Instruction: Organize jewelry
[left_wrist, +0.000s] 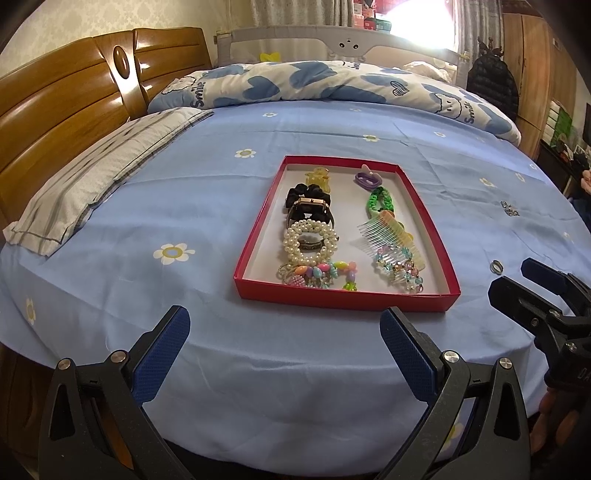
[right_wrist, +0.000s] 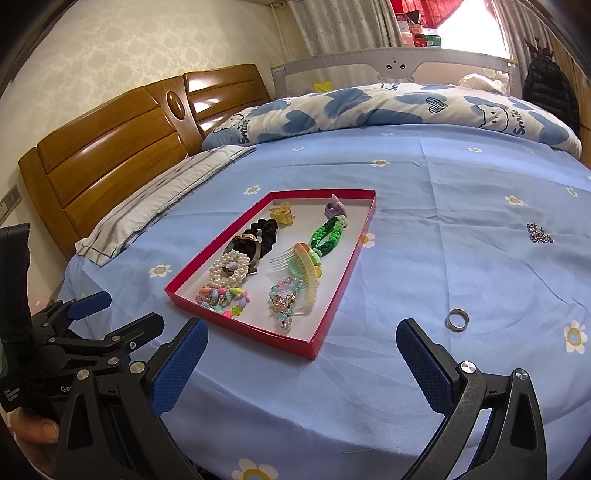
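A shallow red box (left_wrist: 258, 240) (right_wrist: 332, 321) lies on the blue bed sheet. Inside it are a pearl bracelet (left_wrist: 311, 239) (right_wrist: 228, 272), a black scrunchie with a watch (left_wrist: 308, 203) (right_wrist: 258, 236), beaded pieces, a comb (left_wrist: 391, 236) (right_wrist: 303, 273), a green braided band (left_wrist: 380, 201) (right_wrist: 327, 234) and two small clips. A metal ring (left_wrist: 496, 266) (right_wrist: 457, 319) and a sparkly brooch (left_wrist: 509, 209) (right_wrist: 539, 233) lie loose on the sheet right of the box. My left gripper (left_wrist: 284, 334) stands open and empty before the box. My right gripper (right_wrist: 301, 345) stands open and empty, the ring just beyond its right finger.
A wooden headboard (left_wrist: 66, 110) and striped pillow (left_wrist: 103, 177) lie to the left. A rolled blue-and-white quilt (left_wrist: 332, 81) runs across the far side, with a bed rail (right_wrist: 399, 64) behind it. The bed edge drops off just under both grippers.
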